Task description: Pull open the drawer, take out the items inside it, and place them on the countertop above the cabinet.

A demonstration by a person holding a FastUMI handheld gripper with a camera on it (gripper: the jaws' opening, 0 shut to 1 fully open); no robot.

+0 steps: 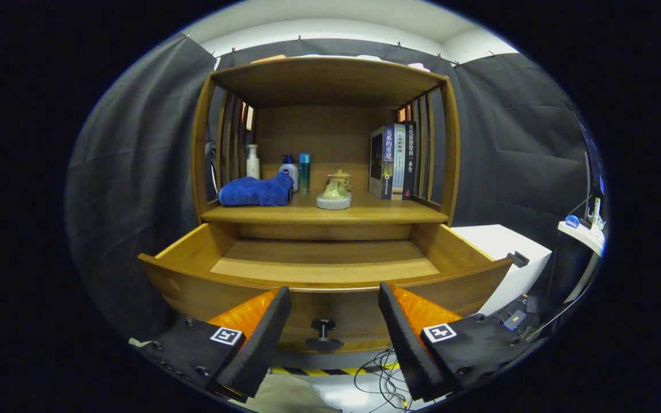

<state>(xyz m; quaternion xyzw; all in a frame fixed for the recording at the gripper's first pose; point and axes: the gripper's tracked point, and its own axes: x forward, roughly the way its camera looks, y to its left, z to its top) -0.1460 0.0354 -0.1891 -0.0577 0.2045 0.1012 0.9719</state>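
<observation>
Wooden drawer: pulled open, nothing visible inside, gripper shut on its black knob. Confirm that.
Not quite. In the gripper view the wooden drawer is pulled open with nothing visible inside, but the gripper is open: its fingers flank the black knob without touching it.

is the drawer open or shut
Open: the drawer is pulled out from the cabinet, its visible floor bare. The gripper is open, fingers either side of the knob, not touching.

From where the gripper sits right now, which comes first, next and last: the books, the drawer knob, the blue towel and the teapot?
The gripper is open, fingers spread to either side of the knob.
1. Drawer knob: between the fingers, on the open drawer's front.
2. Blue towel and teapot: left and middle of the countertop, too close to call.
3. Books: upright at right, slightly deeper.
</observation>
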